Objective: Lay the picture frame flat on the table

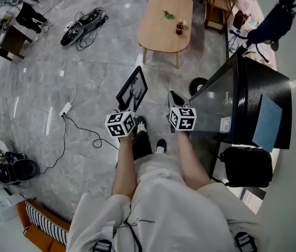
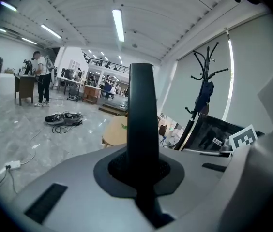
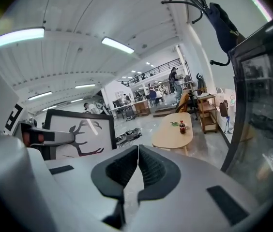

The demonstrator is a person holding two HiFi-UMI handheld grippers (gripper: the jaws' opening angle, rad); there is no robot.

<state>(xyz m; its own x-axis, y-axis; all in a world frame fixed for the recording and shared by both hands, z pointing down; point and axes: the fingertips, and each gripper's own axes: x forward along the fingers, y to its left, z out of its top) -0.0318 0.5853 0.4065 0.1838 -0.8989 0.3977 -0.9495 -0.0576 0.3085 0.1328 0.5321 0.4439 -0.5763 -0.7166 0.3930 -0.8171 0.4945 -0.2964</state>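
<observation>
Grey floor (image 1: 101, 51) separates the picture frame (image 1: 133, 88) from a table (image 1: 158, 33) bearing a bottle (image 1: 179, 27).

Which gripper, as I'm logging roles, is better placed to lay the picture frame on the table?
Left: the left gripper clamps the picture frame; the right gripper is shut and empty. The table lies ahead of both.

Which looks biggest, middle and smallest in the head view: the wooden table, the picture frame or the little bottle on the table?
1. Largest: wooden table.
2. Middle: picture frame, though it is nearer the camera, which makes it look bigger than it really is.
3. Smallest: bottle, by far.
</observation>
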